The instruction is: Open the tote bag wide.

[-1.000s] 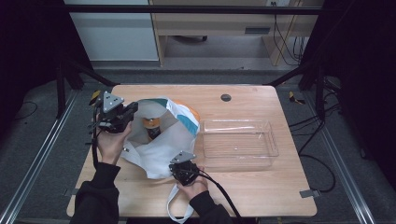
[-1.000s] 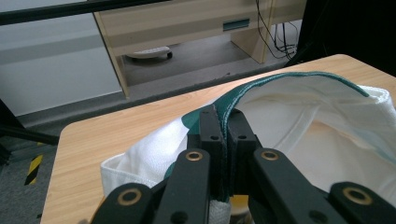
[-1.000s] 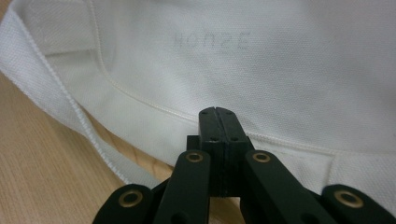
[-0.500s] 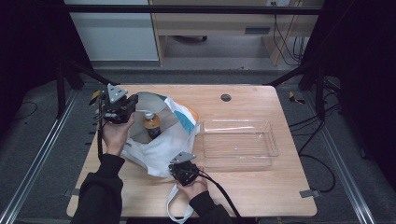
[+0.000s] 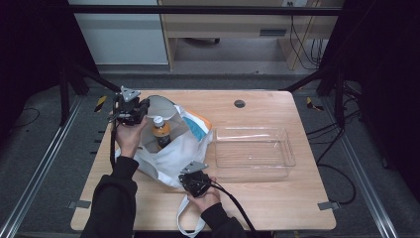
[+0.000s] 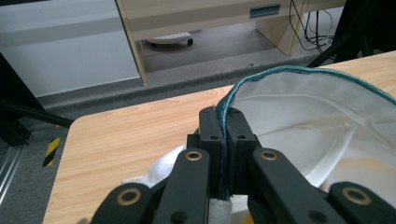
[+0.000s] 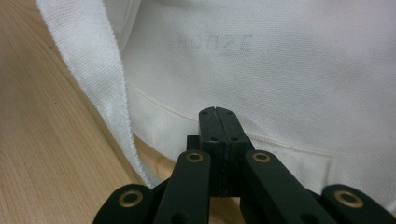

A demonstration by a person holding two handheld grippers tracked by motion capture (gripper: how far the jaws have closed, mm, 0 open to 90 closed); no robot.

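Note:
A white cloth bag [image 5: 173,153] lies on the wooden table [image 5: 277,208] with its mouth held open. In it stands a bottle [image 5: 160,131] with a white cap and an orange label. My left gripper [image 5: 142,109] is at the bag's far left and is shut on the green-trimmed rim [image 6: 223,116], which runs between its jaws. My right gripper [image 5: 189,176] is at the bag's near edge. In the right gripper view it [image 7: 218,112] is shut, tips against the bag's lower hem [image 7: 280,140]. No cloth shows between the jaws.
A clear plastic tray [image 5: 285,148] stands right of the bag, touching it. A white strap [image 5: 185,223] trails from the bag over the table's front edge. A round hole [image 5: 239,103] is in the table near the back. Bare wood lies at the front right.
My left gripper has moved away from me and slightly right with the bag's rim in it, so the mouth stands wider. The right gripper has stayed put.

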